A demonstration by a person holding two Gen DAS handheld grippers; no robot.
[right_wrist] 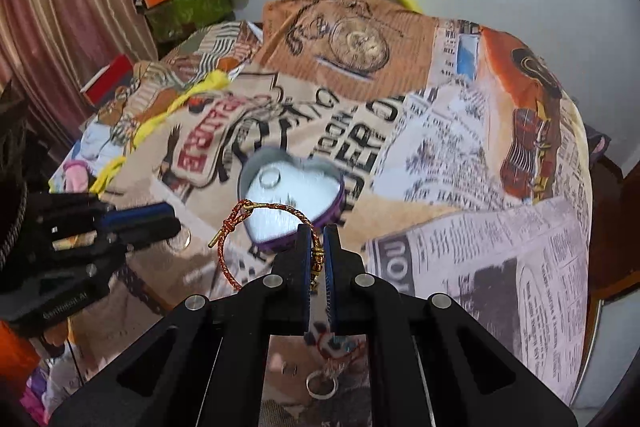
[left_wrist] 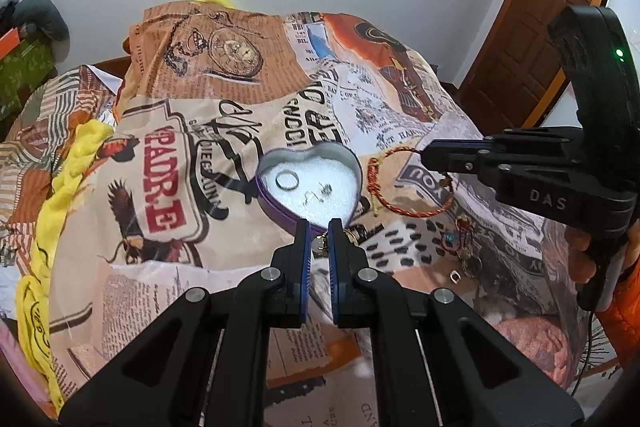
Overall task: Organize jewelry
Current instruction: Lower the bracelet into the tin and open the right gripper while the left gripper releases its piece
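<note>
A purple heart-shaped tin point(left_wrist: 276, 205) with white foam holds a silver ring point(left_wrist: 287, 180) and a small earring point(left_wrist: 318, 193). My left gripper point(left_wrist: 319, 227) is nearly shut just in front of the tin, over a small gold piece point(left_wrist: 320, 242); whether it grips it is unclear. My right gripper point(right_wrist: 316, 230) is shut on a red-and-gold cord bracelet point(right_wrist: 232, 227) and holds it lifted in front of the tin point(right_wrist: 336, 205). The bracelet point(left_wrist: 404, 209) hangs from the right gripper point(left_wrist: 430, 153) in the left wrist view.
Loose jewelry point(left_wrist: 460, 239) and rings point(right_wrist: 320, 385) lie on the newspaper-print bedspread point(left_wrist: 200, 107) to the right of the tin. A yellow cloth point(left_wrist: 72, 163) lies at the left. A wooden door point(left_wrist: 540, 27) stands at the right.
</note>
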